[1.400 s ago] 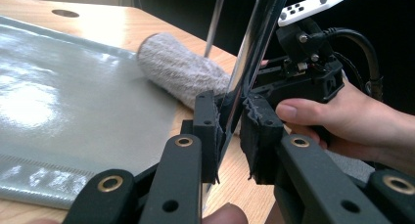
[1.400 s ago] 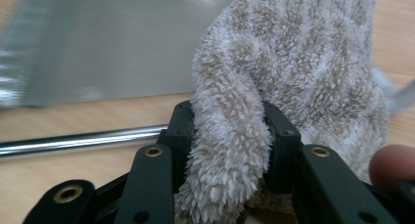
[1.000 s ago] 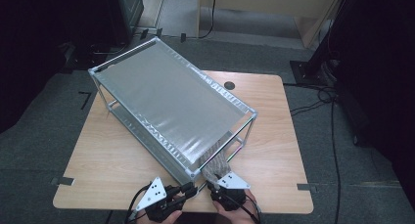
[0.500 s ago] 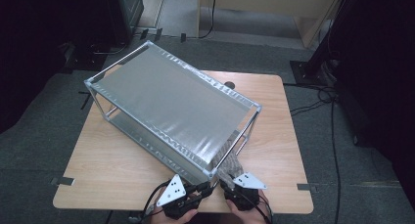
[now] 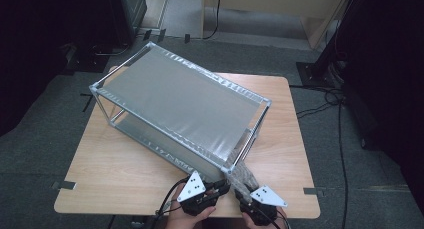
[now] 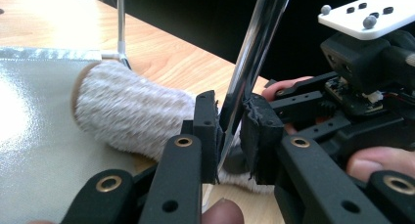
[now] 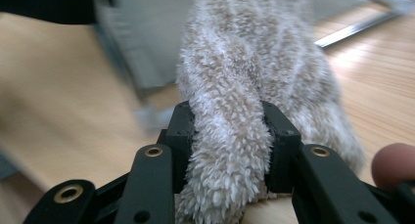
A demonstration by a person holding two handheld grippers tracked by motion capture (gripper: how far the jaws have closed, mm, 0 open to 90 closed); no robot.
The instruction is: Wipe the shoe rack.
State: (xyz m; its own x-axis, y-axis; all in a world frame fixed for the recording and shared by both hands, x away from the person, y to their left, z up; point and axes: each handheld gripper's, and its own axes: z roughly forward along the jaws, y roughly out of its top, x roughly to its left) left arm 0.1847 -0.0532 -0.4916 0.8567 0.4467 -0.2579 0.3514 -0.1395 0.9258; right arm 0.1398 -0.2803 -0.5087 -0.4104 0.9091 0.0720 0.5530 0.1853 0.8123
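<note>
The left gripper [image 6: 229,131] is clamped on the near corner post [image 6: 254,48] of the metal rack [image 5: 180,104], its jaws having just eased slightly apart. Just beside it, the right gripper [image 7: 230,136] pinches the fuzzy sock [image 7: 230,150], which stretches ahead of its jaws under the rack's corner on the table [image 5: 115,164].

We find no readable text, label, brand, number or sign anywhere in these views. The silver shelf rack [image 5: 180,104] carries no lettering that we can make out (its sheen shows only plain metal), and the wooden counter [image 5: 125,169] is likewise unmarked. The grey plates on the grippers bear only small dark dots, which are not characters we can read.
</note>
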